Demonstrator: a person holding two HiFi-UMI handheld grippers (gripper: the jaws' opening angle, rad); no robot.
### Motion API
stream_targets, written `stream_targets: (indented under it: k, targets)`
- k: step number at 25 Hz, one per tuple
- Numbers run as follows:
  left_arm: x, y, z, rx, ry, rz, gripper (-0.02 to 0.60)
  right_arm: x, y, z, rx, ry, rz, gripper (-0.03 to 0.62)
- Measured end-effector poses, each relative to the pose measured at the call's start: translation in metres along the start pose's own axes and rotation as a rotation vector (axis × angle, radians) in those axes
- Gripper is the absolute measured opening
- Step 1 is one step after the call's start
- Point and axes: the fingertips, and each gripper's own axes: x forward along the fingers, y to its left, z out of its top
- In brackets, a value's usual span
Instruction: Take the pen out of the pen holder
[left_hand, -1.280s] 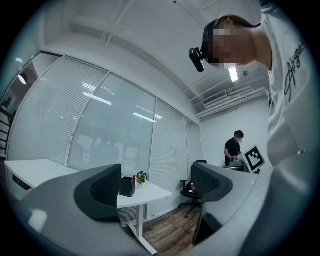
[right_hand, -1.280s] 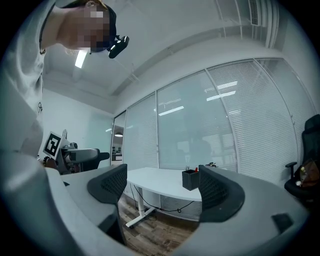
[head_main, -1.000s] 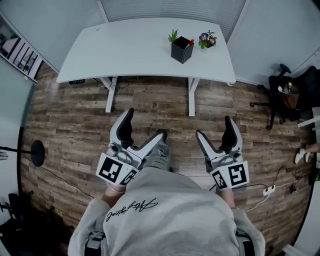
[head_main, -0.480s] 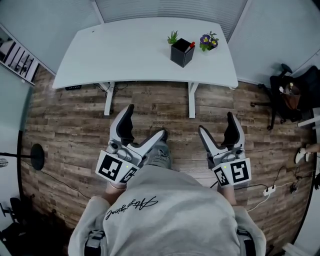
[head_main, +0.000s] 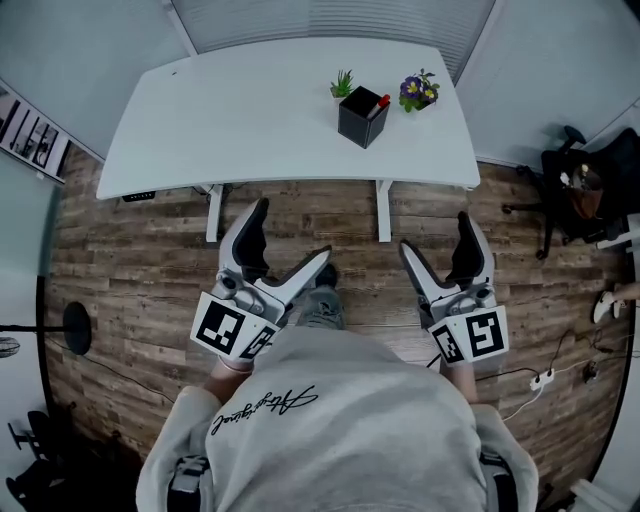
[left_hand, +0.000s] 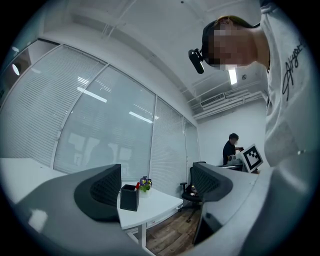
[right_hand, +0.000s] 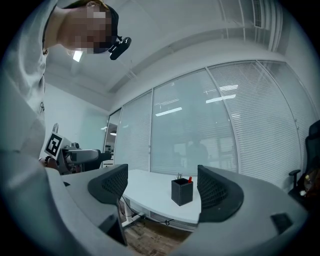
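In the head view, a white table (head_main: 250, 110) stands on a wooden floor (head_main: 130, 260) ahead of the person. A black pen holder (head_main: 360, 104) sits toward the table's far right, and a red-tipped pen (head_main: 381, 100) sticks out of it. A small green plant (head_main: 342, 83) is just behind the holder and a pot of purple flowers (head_main: 417, 90) just to its right. The left gripper (head_main: 290, 232) and right gripper (head_main: 437, 235) are held over the floor near the person's body, well short of the table. Both have their jaws spread wide and nothing between them.

In the left gripper view, the left gripper (left_hand: 157, 185) has its jaws wide apart and holds nothing. The pen holder (left_hand: 129, 198) shows far off between them on the table (left_hand: 160, 202), with the flowers (left_hand: 145, 184) beside it.

In the right gripper view, the right gripper (right_hand: 162, 185) is likewise wide open and empty. The pen holder (right_hand: 182, 192) with the pen (right_hand: 189, 179) in it stands distant on the table (right_hand: 145, 190), framed between the jaws.
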Motion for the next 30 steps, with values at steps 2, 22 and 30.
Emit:
stream_targets:
  k: [2,22,30]
  targets:
    - [0.01,0.008,-0.002,-0.004,0.0,-0.004,0.431,0.01,-0.006,-0.001,-0.001,0.004,-0.004,0.418]
    - [0.106,0.092,-0.006,-0.015,0.006,-0.078,0.431,0.114,-0.059,0.002,0.001,0.002,-0.059,0.416]
    - [0.14,0.124,-0.007,-0.018,0.003,-0.109,0.431,0.15,-0.078,0.006,-0.005,-0.005,-0.092,0.414]
